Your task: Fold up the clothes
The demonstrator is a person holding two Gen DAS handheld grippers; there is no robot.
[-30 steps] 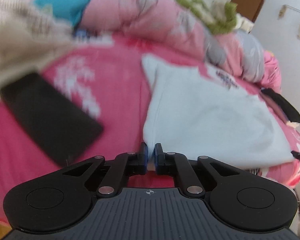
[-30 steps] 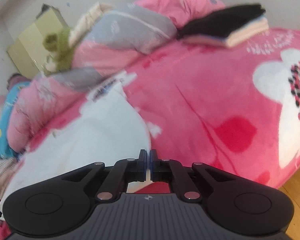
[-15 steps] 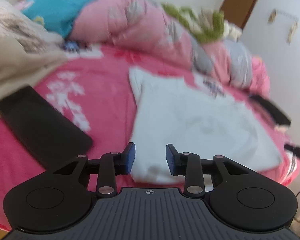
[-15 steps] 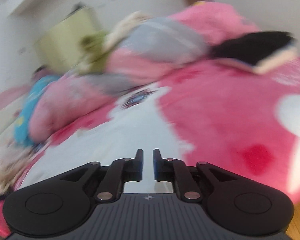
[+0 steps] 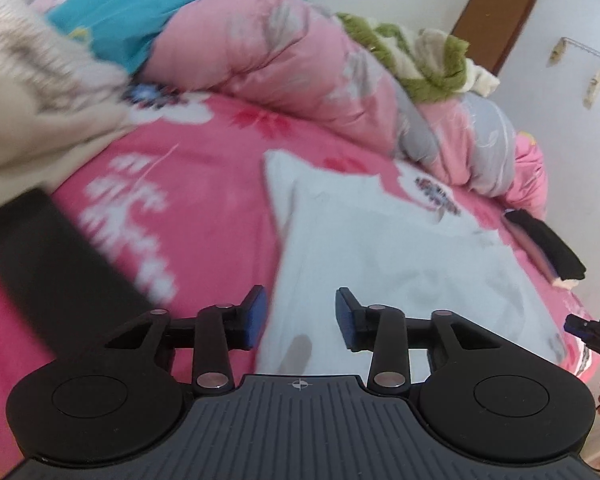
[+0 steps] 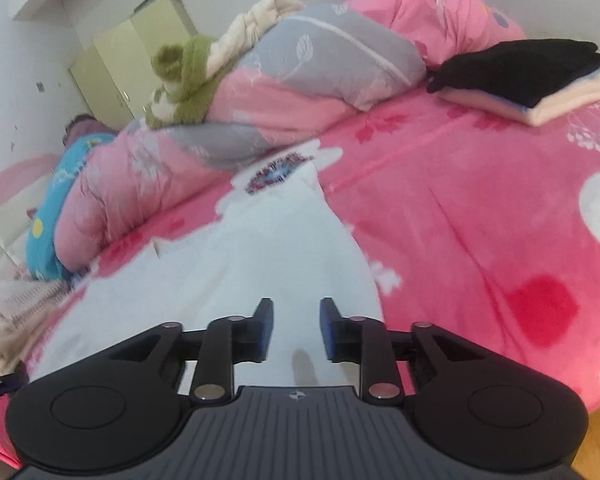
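I had the left gripper (image 5: 300, 320) spread wide and the right gripper (image 6: 296, 330) parted, both empty. The white garment (image 5: 400, 264) lay flat on the pink bedspread (image 6: 480, 216), its near edge beneath both.

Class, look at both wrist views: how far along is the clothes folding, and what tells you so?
Done: a stack of folded clothes sits at the far side of the bed. In hand: nothing is gripped; the left gripper and right gripper are both open above the near edge of the white shirt, which lies spread flat. Left: folding that shirt, then probably the beige garment heaped beside it.
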